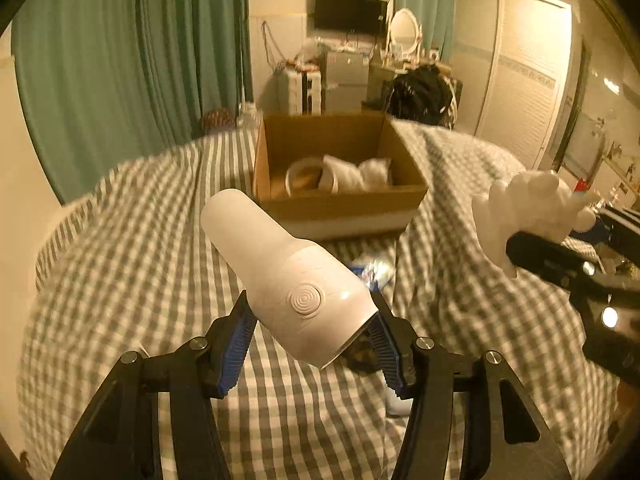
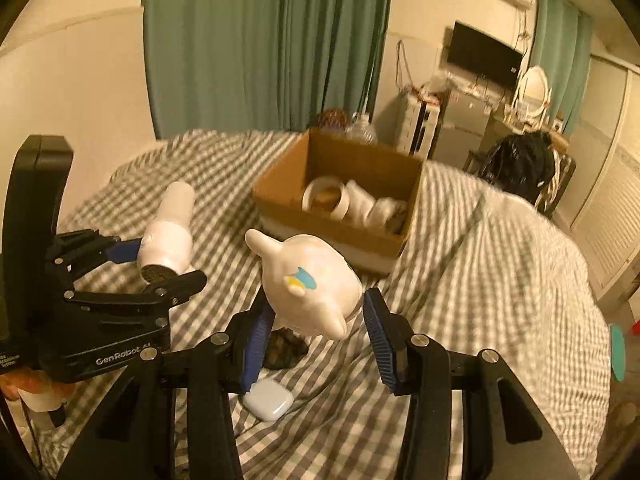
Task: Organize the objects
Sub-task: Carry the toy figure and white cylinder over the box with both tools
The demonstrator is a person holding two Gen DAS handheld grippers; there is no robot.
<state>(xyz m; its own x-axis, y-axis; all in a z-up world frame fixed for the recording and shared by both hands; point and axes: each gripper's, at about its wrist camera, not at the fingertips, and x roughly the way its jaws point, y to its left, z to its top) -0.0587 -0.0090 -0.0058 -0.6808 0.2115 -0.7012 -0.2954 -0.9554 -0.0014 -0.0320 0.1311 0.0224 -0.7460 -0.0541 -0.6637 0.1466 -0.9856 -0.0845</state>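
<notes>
My left gripper [image 1: 312, 316] is shut on a white hair dryer [image 1: 280, 276], held above the checked bedspread; it also shows in the right wrist view [image 2: 168, 232]. My right gripper [image 2: 316, 312] is shut on a white animal figurine [image 2: 308, 284] with a blue and yellow mark, also seen at the right of the left wrist view [image 1: 528, 208]. An open cardboard box [image 1: 340, 208] sits on the bed ahead of both grippers, holding a white tape roll [image 1: 308, 176] and other white items [image 1: 372, 172].
A small white case [image 2: 268, 400] and a dark round object [image 2: 284, 350] lie on the bedspread [image 2: 480, 280] under my right gripper. A blue-and-white packet [image 1: 374, 272] lies in front of the box. Green curtains [image 1: 120, 60], a dresser and a wardrobe stand behind.
</notes>
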